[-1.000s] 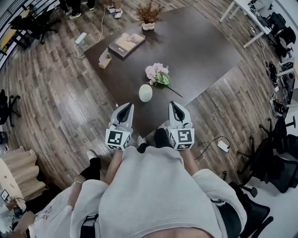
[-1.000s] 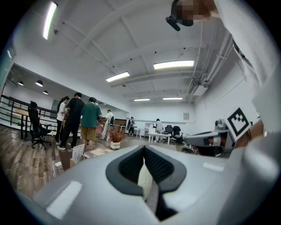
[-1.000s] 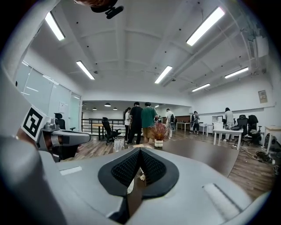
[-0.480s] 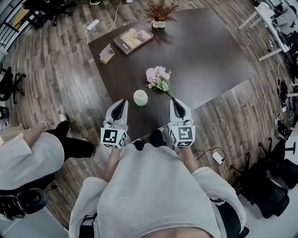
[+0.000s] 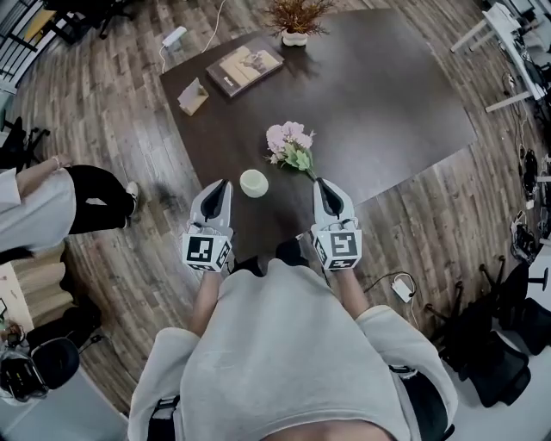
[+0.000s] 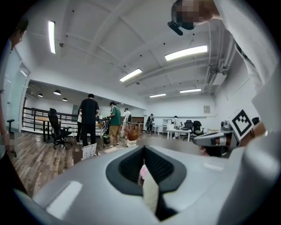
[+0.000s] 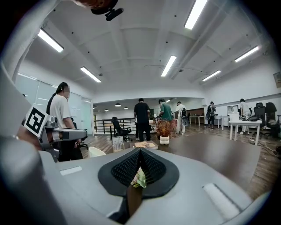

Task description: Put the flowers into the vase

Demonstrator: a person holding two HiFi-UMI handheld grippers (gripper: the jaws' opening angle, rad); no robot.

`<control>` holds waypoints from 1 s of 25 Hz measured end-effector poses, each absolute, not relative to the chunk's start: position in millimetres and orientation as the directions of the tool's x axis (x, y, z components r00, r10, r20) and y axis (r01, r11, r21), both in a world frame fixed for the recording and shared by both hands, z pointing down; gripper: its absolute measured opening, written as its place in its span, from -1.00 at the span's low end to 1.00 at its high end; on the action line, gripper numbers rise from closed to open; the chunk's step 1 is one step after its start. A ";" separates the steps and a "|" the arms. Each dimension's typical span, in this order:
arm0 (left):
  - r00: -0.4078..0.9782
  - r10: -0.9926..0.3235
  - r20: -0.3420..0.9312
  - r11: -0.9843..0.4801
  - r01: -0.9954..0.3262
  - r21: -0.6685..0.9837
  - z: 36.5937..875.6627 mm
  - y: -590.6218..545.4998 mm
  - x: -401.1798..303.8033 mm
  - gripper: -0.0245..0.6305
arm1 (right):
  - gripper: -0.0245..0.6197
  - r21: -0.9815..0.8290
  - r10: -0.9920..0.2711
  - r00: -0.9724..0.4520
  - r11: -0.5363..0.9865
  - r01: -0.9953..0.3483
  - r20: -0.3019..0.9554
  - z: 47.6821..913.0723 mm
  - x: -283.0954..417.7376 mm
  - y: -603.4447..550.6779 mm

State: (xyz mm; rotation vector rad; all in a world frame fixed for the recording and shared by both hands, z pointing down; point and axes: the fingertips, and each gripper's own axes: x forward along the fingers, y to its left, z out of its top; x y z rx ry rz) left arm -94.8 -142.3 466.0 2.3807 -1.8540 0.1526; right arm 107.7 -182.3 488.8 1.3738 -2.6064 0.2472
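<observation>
This is an open-plan office. The floor point(image 5: 112, 129) is wood-look plank throughout. A large dark table point(image 5: 387, 95) stands in the middle, with a book point(image 5: 244, 66) and a potted dried plant point(image 5: 295, 15) toward its far side. Black swivel chairs point(image 5: 486, 370) crowd the near right, and white desks point(image 5: 515, 26) stand at the far right. A power strip point(image 5: 401, 288) with its cable lies on the floor at the near right. Overhead, long strip lights point(image 7: 169, 66) run across a white ceiling point(image 7: 131, 39). Far off, people point(image 6: 89, 121) stand near a black railing point(image 6: 33, 113), and more white desks with office chairs point(image 6: 180, 131) line the far wall.
</observation>
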 end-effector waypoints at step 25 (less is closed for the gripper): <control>0.466 -0.851 0.242 -0.446 -0.885 0.136 549.7 -151.0 -115.0 -0.87 | -0.93 -0.042 -0.840 -0.377 0.393 -0.919 0.390 561.1 96.9 -165.8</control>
